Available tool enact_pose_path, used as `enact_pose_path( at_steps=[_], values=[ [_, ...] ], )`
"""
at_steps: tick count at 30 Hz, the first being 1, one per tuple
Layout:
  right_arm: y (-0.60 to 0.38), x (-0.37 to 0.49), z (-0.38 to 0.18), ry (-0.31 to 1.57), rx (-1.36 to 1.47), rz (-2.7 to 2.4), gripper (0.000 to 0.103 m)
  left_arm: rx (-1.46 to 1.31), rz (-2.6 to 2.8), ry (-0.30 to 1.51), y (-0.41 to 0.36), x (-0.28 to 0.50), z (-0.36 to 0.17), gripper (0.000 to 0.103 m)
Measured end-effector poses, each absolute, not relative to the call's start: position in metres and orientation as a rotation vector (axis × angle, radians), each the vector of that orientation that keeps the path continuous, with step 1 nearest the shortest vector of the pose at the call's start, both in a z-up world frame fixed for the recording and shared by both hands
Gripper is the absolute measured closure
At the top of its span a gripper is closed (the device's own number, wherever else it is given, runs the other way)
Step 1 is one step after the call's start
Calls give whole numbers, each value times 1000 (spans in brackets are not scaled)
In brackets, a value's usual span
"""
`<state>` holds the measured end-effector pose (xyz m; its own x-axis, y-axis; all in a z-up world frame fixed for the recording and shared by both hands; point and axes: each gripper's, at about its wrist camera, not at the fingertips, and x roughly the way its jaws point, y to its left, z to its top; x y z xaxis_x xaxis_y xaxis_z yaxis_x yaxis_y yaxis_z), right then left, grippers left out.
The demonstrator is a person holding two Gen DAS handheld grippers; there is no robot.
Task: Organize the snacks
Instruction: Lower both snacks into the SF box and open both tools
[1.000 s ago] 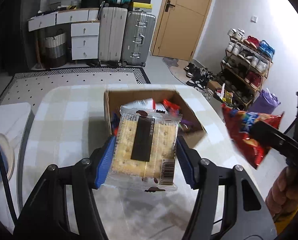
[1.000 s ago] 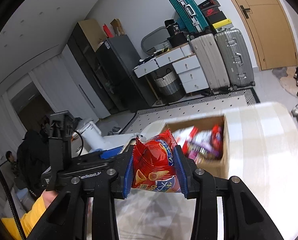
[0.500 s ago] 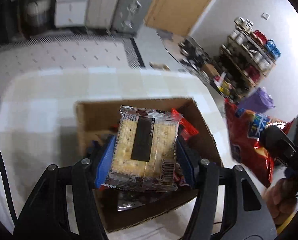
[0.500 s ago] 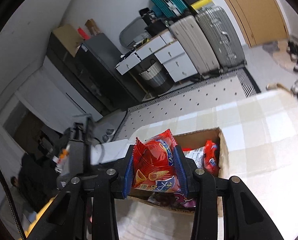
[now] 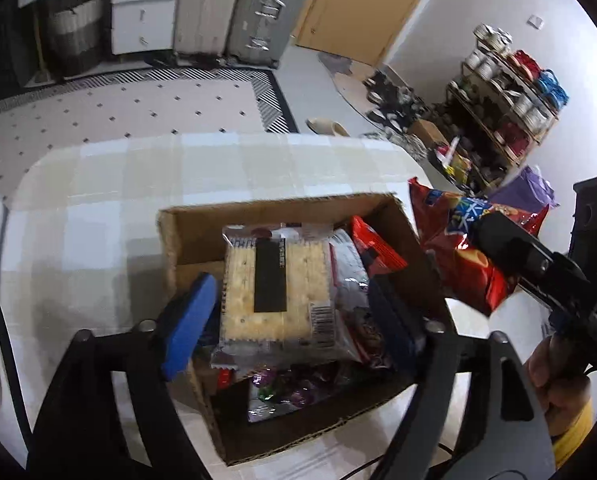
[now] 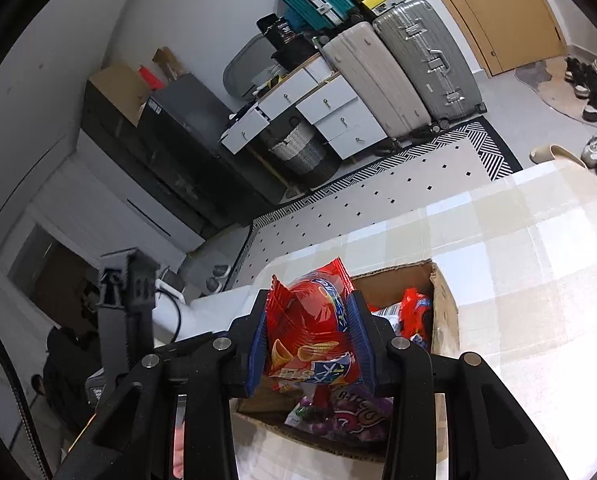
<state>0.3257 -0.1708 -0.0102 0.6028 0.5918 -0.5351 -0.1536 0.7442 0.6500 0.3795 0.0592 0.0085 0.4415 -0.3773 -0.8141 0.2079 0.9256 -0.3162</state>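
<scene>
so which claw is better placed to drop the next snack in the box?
Right, probably. The right claw is shut on the red chip bag at the cardboard box edge. The left claw is opening, pads clear of the cracker pack over the box, so it has nothing left.

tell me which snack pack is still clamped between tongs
The red chip bag, squeezed by the right tongs. The cracker pack sits in the box, clear of the opening left tongs.
</scene>
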Motion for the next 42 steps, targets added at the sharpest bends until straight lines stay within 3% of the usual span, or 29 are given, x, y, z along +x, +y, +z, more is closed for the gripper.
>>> enact_pose_path(
  at_steps=[16,42],
  values=[
    [-149,342,-17,892,441,455,64,-17,-262,843,58,306,41,21],
    [-143,327,-7,832,360,476,64,-5,-235,815,68,282,57,21]
  ],
)
